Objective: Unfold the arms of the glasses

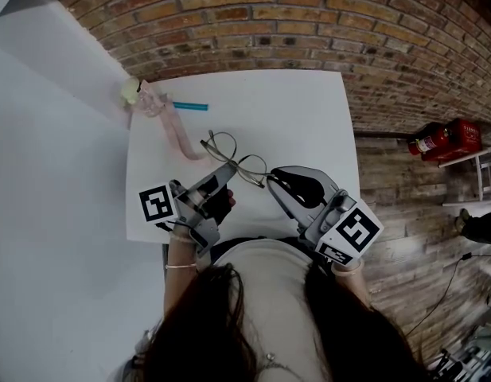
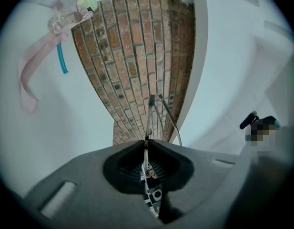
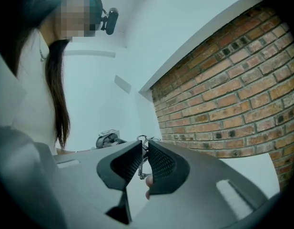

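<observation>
Edgewise in left claw — glasses

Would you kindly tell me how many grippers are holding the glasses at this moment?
2. The left gripper is shut on one side of the glasses; the right gripper is shut on the other side.

The glasses are thin wire, a bright metal with a slight shine, and the lenses are clear. The table is smooth, matt white. The brick is rough and dull, with sunken mortar lines. The left gripper and right gripper are matt grey plastic, their pads finely ribbed. The strap looks soft, a translucent pink.
</observation>
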{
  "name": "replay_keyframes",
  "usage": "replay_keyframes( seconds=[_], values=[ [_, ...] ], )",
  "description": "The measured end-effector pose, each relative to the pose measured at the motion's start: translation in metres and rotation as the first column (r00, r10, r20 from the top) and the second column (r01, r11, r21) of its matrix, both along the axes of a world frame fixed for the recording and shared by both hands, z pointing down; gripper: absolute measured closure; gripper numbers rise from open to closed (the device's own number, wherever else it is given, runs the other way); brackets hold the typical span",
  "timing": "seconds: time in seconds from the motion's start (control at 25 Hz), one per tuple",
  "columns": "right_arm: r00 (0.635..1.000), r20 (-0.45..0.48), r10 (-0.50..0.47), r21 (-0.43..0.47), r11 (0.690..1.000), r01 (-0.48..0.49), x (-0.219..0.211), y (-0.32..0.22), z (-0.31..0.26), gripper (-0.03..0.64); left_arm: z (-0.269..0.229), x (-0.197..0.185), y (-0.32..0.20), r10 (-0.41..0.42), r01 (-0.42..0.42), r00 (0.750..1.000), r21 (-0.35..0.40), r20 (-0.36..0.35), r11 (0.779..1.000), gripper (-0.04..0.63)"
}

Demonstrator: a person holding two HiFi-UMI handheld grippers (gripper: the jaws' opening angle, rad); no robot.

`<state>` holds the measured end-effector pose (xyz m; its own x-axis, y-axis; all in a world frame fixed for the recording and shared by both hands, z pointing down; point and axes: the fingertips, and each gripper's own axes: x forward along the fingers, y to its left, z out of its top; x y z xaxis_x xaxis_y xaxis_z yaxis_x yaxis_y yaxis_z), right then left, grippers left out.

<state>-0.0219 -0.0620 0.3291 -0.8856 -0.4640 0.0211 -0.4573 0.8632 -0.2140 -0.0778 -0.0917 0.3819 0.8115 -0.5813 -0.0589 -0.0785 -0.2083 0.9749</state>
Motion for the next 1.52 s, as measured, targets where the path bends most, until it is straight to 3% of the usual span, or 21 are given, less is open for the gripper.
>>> replay_keyframes(
  seconds=[1.36, 1.52],
  values=[
    [0.999, 0.033, 0.011, 0.059, 0.998, -0.013, 0.003, -0.011, -0.03, 0.572, 0.02, 0.009, 0.007, 0.013, -0.01, 0.995, -0.03, 0.101, 1.0, 0.574],
    [0.999, 0.04, 0.014, 0.061, 0.998, -0.017, 0.005, -0.011, -0.033, 0.572, 0.028, 0.006, 0.008, 0.025, -0.024, 0.982, -0.007, 0.188, 1.0, 0.574]
  ],
)
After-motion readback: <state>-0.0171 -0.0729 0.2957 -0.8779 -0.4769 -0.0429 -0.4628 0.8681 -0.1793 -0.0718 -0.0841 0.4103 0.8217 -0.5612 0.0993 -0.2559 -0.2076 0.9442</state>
